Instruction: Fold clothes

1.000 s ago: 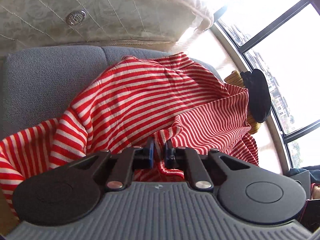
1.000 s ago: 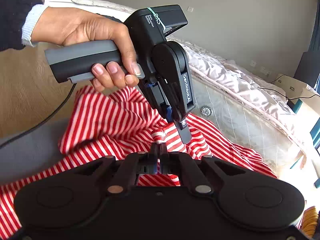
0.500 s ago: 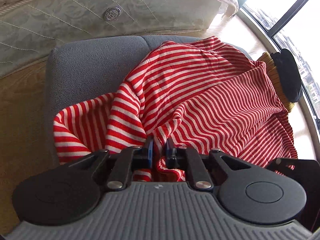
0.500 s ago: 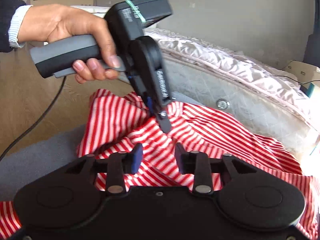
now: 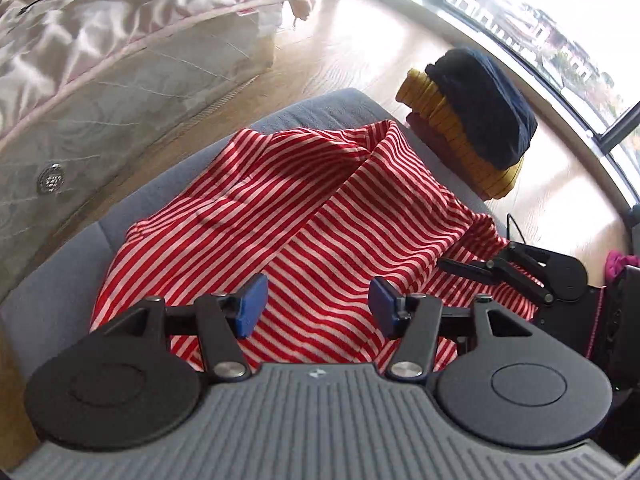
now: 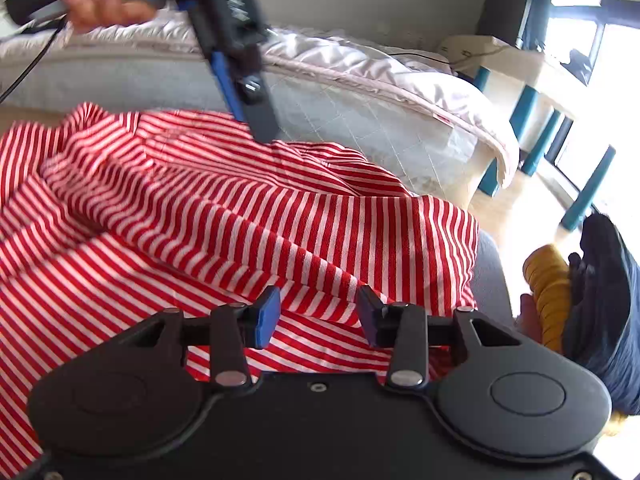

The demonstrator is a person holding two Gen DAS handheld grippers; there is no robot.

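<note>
A red-and-white striped garment (image 5: 304,216) is spread in loose folds over a grey upholstered cushion (image 5: 56,304), with one diagonal fold seen running across it from the far right corner toward the near left in the left wrist view; in the right wrist view the same garment (image 6: 224,216) is draped with a raised ridge of cloth crossing its middle. The left claw (image 5: 318,308) is held above the near edge of the cloth with its blue-padded jaws spread wide and nothing between them. The right claw (image 6: 318,314) is likewise spread apart over the near part of the garment, gripping nothing. In the left wrist view the right claw's black body is seen at the right edge of the cloth; in the right wrist view the left claw is seen from the side at the far left, blurred, with a hand (image 6: 108,4) wrapped around its grey handle. Just beyond the cushion on the right, a dark navy garment (image 5: 484,108) is laid on top of a folded mustard-yellow ribbed one (image 5: 452,128) on the wooden floor (image 5: 348,56). A mattress (image 5: 120,68) with a shiny quilted cover is seen along the far left side, and large windows (image 5: 540,20) are seen at the far right.
</note>
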